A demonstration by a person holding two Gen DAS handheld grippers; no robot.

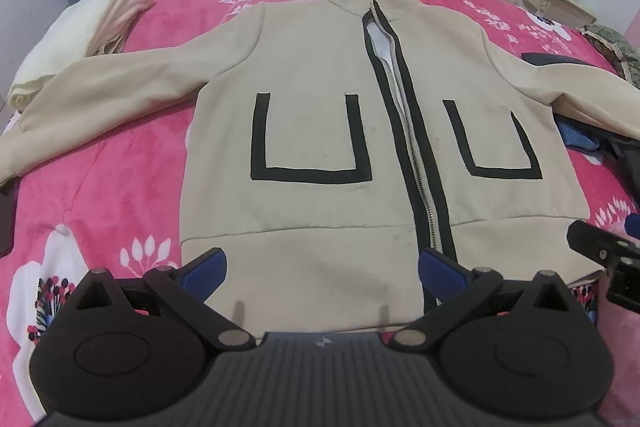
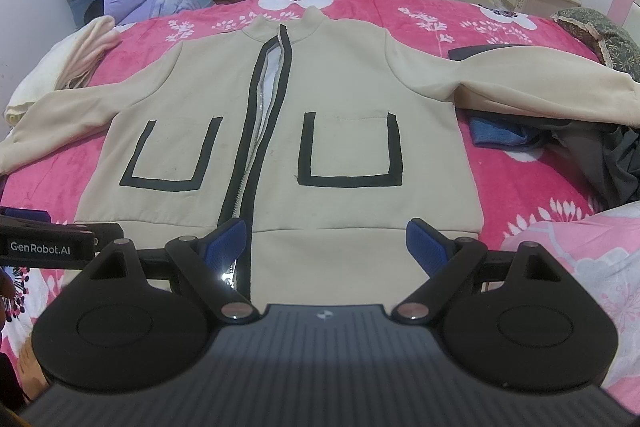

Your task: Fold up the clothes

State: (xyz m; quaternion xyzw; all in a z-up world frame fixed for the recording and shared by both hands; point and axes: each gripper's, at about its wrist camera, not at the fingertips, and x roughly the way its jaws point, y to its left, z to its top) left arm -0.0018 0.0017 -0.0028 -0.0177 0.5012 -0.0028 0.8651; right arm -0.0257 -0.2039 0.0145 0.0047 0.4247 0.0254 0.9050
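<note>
Above the jacket hem, both claws gape, level

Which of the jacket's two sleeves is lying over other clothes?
The sleeve on the right of both views: it drapes over blue and dark garments. The other sleeve lies on the pink blanket.

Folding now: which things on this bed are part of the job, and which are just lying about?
Job: beige zip jacket, left tongs, right tongs, both open.

Lying about: cream blanket, blue cloth, dark garment, patterned pillow, pink floral bedspread.
</note>
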